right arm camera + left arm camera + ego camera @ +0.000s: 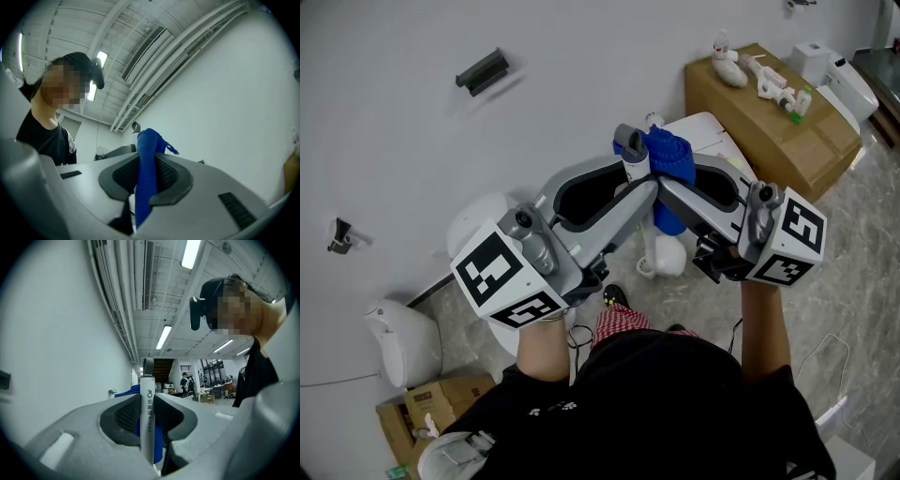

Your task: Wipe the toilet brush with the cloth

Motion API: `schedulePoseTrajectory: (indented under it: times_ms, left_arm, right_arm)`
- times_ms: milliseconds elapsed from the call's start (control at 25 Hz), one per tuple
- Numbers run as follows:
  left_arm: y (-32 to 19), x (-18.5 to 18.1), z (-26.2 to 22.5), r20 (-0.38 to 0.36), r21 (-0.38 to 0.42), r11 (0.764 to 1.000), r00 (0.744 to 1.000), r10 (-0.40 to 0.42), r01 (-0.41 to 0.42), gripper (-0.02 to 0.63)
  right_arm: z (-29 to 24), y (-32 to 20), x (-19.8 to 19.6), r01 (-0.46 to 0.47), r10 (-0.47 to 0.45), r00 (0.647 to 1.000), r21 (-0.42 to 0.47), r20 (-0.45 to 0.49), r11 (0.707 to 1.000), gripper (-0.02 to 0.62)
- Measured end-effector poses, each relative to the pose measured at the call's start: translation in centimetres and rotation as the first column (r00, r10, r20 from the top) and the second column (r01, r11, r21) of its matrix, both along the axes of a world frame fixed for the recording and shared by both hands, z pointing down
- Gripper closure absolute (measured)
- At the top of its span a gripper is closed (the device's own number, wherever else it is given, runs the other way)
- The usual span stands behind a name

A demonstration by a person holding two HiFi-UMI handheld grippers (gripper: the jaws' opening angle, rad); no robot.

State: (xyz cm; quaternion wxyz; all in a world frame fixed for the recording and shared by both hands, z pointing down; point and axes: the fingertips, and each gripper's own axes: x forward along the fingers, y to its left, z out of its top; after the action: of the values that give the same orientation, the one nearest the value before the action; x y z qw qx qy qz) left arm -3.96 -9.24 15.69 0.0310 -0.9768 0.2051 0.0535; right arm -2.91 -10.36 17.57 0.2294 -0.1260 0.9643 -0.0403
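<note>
In the head view both grippers are raised and meet in front of me. My left gripper (637,180) is shut on the toilet brush (633,155), a white handle with a grey loop on top. In the left gripper view the handle (147,418) stands upright between the pads. My right gripper (677,183) is shut on the blue cloth (671,157), which lies bunched against the handle's right side and hangs down below the jaws. In the right gripper view the cloth (145,173) is pinched between the pads, and the brush's grey loop (136,126) shows just behind it.
A white toilet (712,136) stands against the wall behind the grippers. To the right, a cardboard box (778,127) bears small white items, with another toilet (839,75) beyond it. A white fixture (403,342) and a box (422,412) sit low left. A black bracket (483,70) is on the wall.
</note>
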Motion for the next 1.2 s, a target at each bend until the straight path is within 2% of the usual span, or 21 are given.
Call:
schedulePoseTrajectory:
  times_ms: [1200]
  left_arm:
    - [0.2,-0.2,-0.6,-0.018,0.006,1.000,1.000,-0.007,0.007,0.514]
  right_arm:
    - [2.4,0.1,-0.4,0.058,-0.058,0.998,-0.077,0.002,0.995,0.532]
